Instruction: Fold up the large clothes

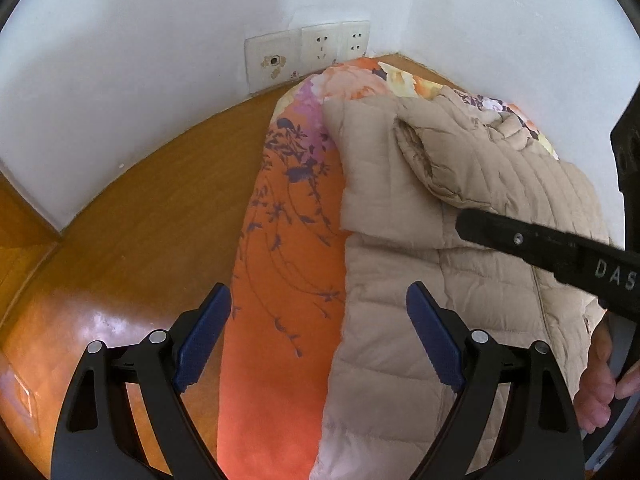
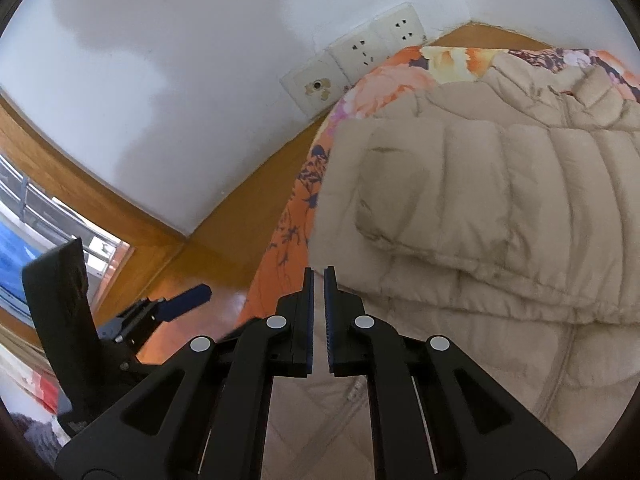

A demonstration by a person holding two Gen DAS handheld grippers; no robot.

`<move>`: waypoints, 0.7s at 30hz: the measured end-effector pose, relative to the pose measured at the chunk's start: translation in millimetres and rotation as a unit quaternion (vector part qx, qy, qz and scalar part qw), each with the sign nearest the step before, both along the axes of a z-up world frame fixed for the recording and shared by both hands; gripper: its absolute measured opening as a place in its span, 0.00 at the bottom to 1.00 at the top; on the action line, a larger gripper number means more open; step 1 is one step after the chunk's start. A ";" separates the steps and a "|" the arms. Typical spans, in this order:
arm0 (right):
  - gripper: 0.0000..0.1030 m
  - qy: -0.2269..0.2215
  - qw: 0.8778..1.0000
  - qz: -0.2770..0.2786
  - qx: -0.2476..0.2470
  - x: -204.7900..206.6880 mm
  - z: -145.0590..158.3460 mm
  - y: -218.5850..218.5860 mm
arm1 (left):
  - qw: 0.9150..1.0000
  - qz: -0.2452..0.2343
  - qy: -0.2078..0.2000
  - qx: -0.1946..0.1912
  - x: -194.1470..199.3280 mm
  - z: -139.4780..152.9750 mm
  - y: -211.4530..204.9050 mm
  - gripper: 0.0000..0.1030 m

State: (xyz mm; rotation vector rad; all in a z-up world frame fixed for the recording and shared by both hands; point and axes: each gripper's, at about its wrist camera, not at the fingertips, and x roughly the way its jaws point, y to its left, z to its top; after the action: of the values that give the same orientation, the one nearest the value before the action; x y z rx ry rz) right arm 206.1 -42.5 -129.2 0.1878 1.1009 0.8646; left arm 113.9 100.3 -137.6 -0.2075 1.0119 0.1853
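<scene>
A beige quilted down jacket lies on an orange floral quilt, with one sleeve folded across its body. My left gripper is open and empty, hovering over the jacket's left edge and the quilt. My right gripper is shut with nothing between its pads, just above the jacket near its left edge. The folded sleeve lies ahead of it. The right gripper's body crosses the left wrist view at the right. The left gripper shows at the lower left of the right wrist view.
The quilt rests on a wooden surface in a corner of white walls. Wall sockets sit just behind the quilt's far end; they also show in the right wrist view. A window is at the left.
</scene>
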 end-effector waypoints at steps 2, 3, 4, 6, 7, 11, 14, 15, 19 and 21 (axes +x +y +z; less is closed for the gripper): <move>0.07 -0.004 1.000 -0.006 -0.010 -3.0 -0.3 -7.9 | 1.000 -0.006 -0.002 0.002 -2.3 1.8 -2.3 0.83; 0.07 -0.007 1.000 -0.010 -0.015 -4.7 -0.5 -12.7 | 1.000 -0.010 -0.003 0.001 -3.4 2.5 -3.8 0.83; 0.13 -0.012 1.000 -0.017 -0.023 -7.4 -0.3 -20.5 | 1.000 -0.014 -0.003 -0.003 -4.4 2.6 -4.4 0.83; 0.29 -0.023 0.999 -0.027 -0.035 -13.7 -0.1 -36.2 | 0.999 -0.028 0.000 -0.021 -7.2 0.3 -5.1 0.83; 0.33 -0.029 0.998 -0.032 -0.041 -18.2 -0.1 -47.1 | 0.999 -0.037 0.003 -0.033 -9.2 -1.9 -5.3 0.83; 0.33 -0.028 0.996 -0.060 -0.066 -34.3 -6.5 -92.5 | 0.994 -0.068 0.012 -0.081 -22.6 -13.4 -4.1 0.85; 0.33 -0.018 0.993 -0.092 -0.072 -49.9 -12.7 -134.1 | 0.986 -0.090 0.019 -0.136 -38.0 -25.0 -3.6 0.85; 0.33 -0.014 0.991 -0.106 -0.075 -56.5 -15.5 -150.4 | 0.982 -0.096 0.021 -0.159 -44.5 -30.3 -3.9 0.85; 0.33 0.003 0.983 -0.160 -0.095 -84.1 -26.2 -199.8 | 0.966 -0.117 0.040 -0.228 -58.9 -47.1 -5.3 0.85; 0.33 0.012 0.975 -0.193 -0.107 -105.4 -31.2 -227.0 | 0.960 -0.124 0.058 -0.245 -64.9 -55.6 -8.6 0.85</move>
State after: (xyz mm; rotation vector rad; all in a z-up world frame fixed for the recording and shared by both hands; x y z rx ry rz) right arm 100.6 -269.6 -160.4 0.2244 1.1242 0.3944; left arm 49.0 91.7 -193.2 -0.5220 1.1787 -0.2912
